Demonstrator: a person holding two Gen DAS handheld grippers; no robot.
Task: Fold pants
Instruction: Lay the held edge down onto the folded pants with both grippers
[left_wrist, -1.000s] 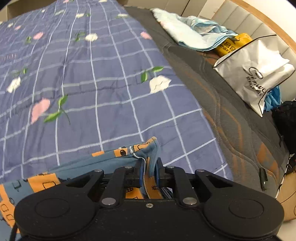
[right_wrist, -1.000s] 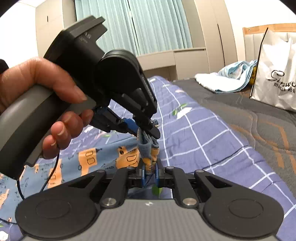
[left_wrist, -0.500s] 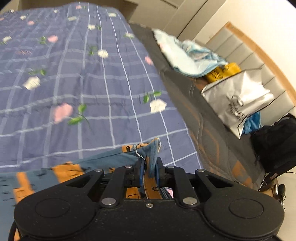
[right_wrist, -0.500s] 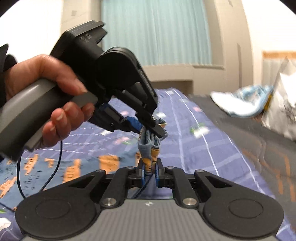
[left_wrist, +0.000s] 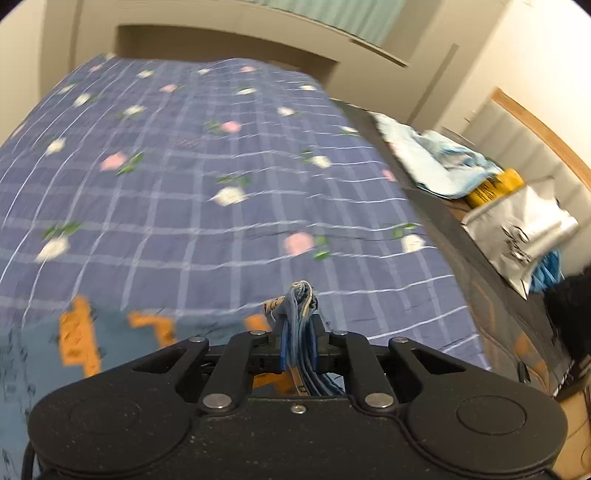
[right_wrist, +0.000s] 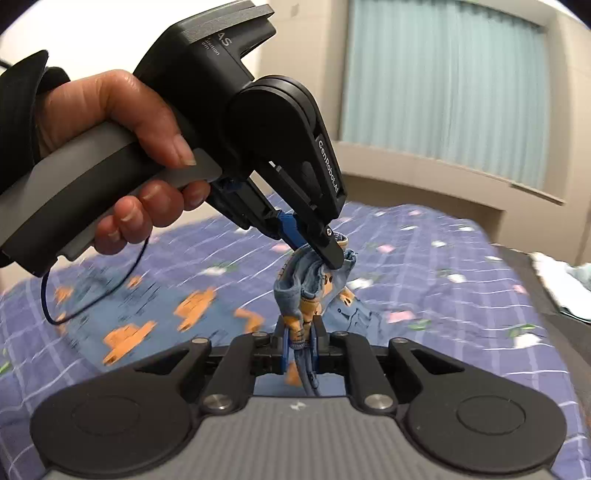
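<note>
The right gripper has its jaws nearly closed on a bunched edge of the pants, and just beyond it the left gripper, held in a hand, pinches the same bunch from above with its jaws also nearly closed. The rest of the pants, blue with orange shapes, trails down to the left onto the checked quilt. Farther right lie a white bag and light-blue cloth.

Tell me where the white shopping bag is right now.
In the left wrist view, the white shopping bag sits at the right edge, on the dark strip of bed beside the blue checked quilt, just past a yellow packet and crumpled pale blue cloth.
</note>
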